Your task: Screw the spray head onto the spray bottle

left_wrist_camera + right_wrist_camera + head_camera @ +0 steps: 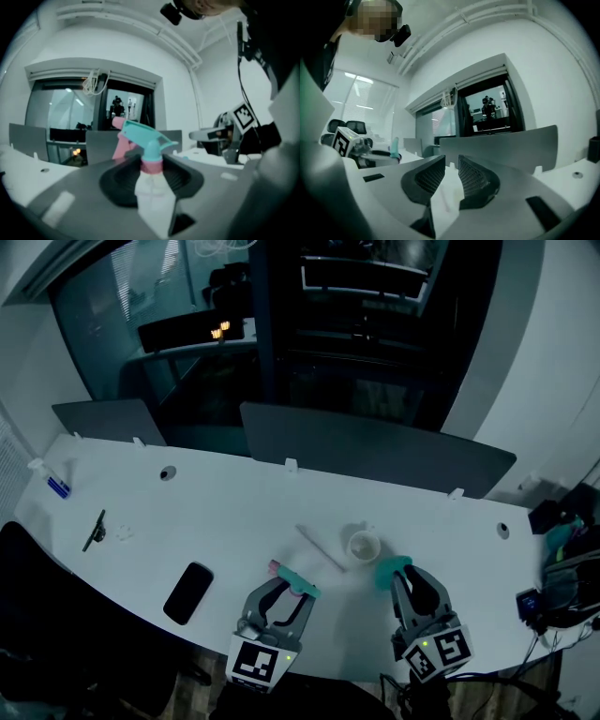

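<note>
- Head view: the spray head (302, 583), teal with a pink end, sits at the tips of the left hand-held gripper (293, 591), low over the near edge of the white table (234, 512)
- A white, round, open-topped container (363, 545), seemingly the spray bottle, stands apart from it to the right, with a thin white tube (321, 547) lying just beside it
- The right hand-held gripper (405, 579) is near that container; a teal patch shows at its tips and I cannot tell what it is
- A dark phone (188, 592) lies further left; grey dividers (375, 451) stand along the far edge
- Both hand-held grippers point away from the person, across the table
- Left gripper view: the jaws are clamped on the spray head (147, 138) at its pink collar; it stands upright, the teal top reaching right and the pink trigger left
- The right hand-held gripper (220, 136) and its marker cube show beyond, on the right
- Right gripper view: the black pads (429, 180) stand a narrow gap apart with nothing between them, only white table behind
- The left hand-held gripper (361, 147) is at far left, teal spray head (395, 146) at its tip; a divider (506, 145) stands ahead
</note>
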`<state>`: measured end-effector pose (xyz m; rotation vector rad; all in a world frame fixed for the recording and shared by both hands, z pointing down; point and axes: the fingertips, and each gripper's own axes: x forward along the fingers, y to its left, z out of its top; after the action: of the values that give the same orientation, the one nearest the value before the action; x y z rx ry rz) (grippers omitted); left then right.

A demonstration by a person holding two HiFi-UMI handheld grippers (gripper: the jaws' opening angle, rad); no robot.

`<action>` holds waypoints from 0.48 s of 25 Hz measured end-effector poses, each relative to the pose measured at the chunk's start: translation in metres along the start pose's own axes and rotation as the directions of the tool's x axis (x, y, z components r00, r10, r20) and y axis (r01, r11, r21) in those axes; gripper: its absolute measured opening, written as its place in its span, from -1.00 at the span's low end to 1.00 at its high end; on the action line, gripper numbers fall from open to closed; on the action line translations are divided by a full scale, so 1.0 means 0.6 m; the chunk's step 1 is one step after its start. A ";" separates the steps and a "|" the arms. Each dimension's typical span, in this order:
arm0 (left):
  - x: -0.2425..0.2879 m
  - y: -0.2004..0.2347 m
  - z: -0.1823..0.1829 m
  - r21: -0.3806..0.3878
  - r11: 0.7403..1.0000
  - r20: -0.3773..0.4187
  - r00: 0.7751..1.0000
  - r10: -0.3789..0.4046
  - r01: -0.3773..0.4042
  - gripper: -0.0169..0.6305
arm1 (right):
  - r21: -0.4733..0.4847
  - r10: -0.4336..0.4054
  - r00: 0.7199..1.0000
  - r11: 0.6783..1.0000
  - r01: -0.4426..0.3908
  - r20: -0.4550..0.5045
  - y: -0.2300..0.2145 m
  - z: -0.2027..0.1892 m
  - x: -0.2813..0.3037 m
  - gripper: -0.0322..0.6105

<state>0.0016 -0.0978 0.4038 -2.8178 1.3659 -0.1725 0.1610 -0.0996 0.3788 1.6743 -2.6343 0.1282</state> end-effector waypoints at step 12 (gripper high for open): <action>-0.014 0.019 0.026 -0.070 0.997 0.047 0.999 0.022 -0.018 -0.50 | -0.096 -0.108 0.900 0.993 0.074 -0.423 -0.119 -0.297 0.019 0.37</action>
<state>-0.0110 -0.0988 0.3867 -2.8427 1.4172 -0.0575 0.2157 -0.1263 0.5611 1.5296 -2.2060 0.3440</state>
